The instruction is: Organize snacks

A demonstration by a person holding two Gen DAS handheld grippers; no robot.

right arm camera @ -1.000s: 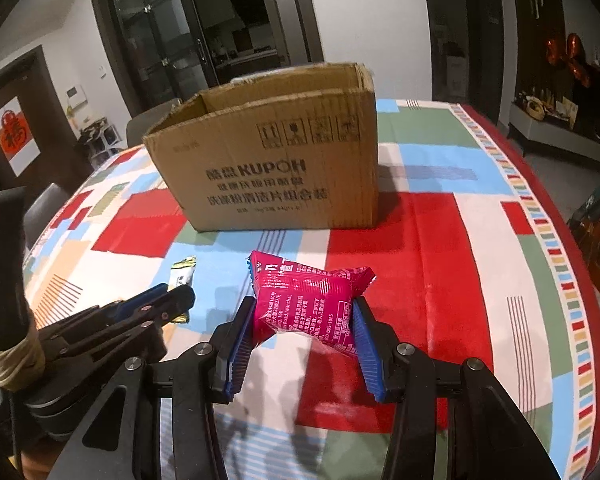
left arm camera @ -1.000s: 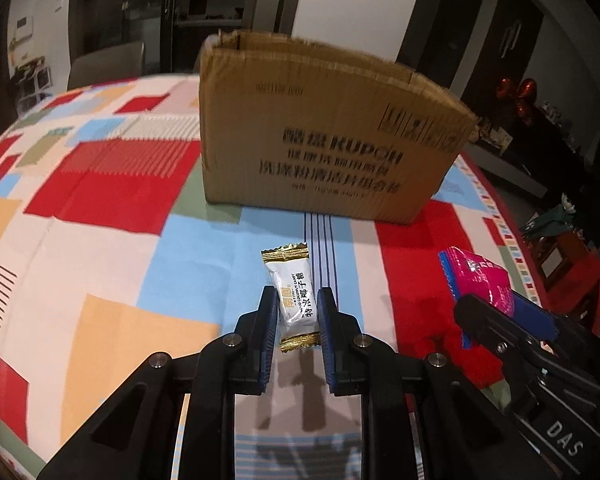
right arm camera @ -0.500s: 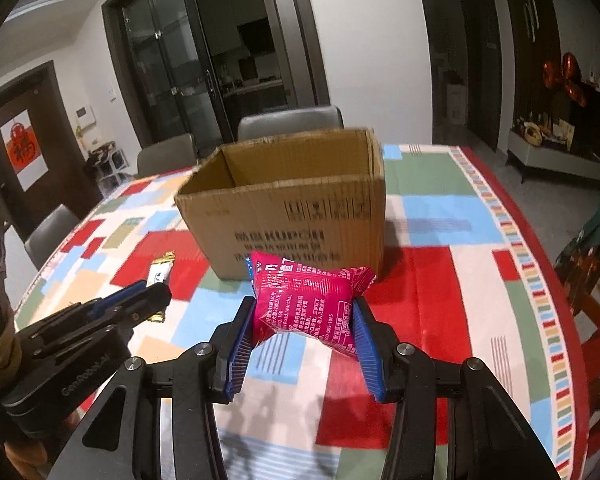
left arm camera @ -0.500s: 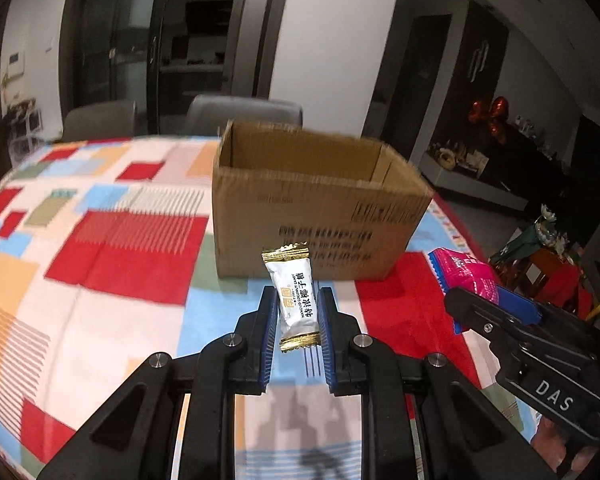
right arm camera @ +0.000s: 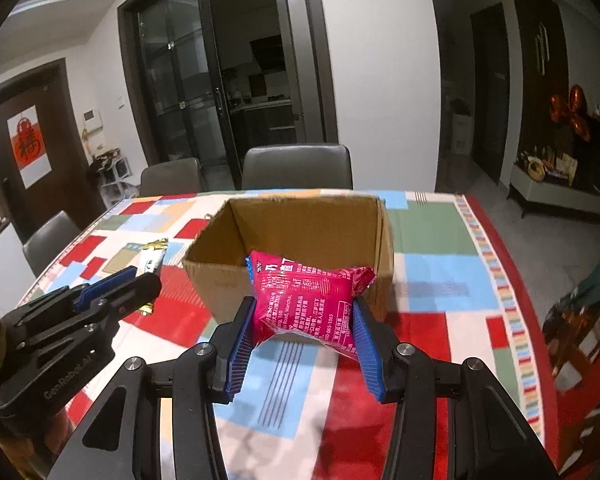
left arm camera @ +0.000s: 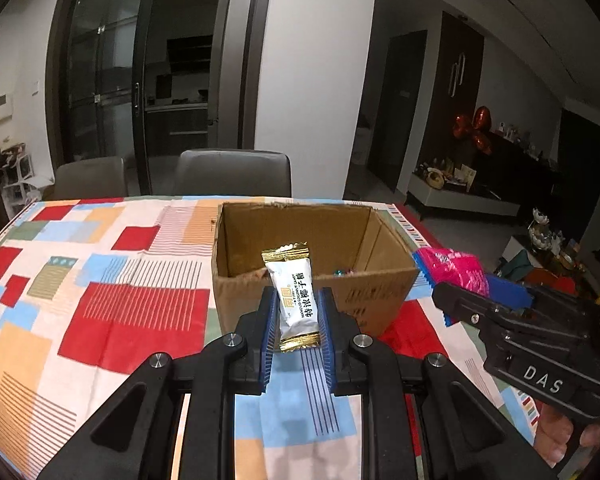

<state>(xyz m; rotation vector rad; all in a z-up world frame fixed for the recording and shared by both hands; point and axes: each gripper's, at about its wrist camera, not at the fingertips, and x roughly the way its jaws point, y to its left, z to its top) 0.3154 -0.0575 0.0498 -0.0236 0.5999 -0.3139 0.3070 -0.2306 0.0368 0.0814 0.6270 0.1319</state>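
My left gripper point(left arm camera: 296, 312) is shut on a white candy packet with gold ends point(left arm camera: 295, 296), held upright above the table in front of an open cardboard box point(left arm camera: 380, 296). My right gripper point(right arm camera: 302, 322) is shut on a pink snack bag point(right arm camera: 306, 300), also raised in front of the box point(right arm camera: 216, 276). The pink bag point(left arm camera: 454, 268) and right gripper point(left arm camera: 460, 292) show at the right of the left wrist view. The left gripper point(right arm camera: 140, 276) and its packet point(right arm camera: 152, 258) show at the left of the right wrist view. Small wrapped items point(left arm camera: 342, 272) lie inside the box.
The box stands on a table with a patchwork cloth point(left arm camera: 140, 312). Grey chairs point(right arm camera: 296, 166) stand behind the table's far edge, and another chair point(right arm camera: 50, 236) stands at the left side. A sideboard point(right arm camera: 560, 188) is off to the right.
Both grippers have risen with their snacks. The box now sits lower in both views and its open inside is visible. Both grips are unchanged.
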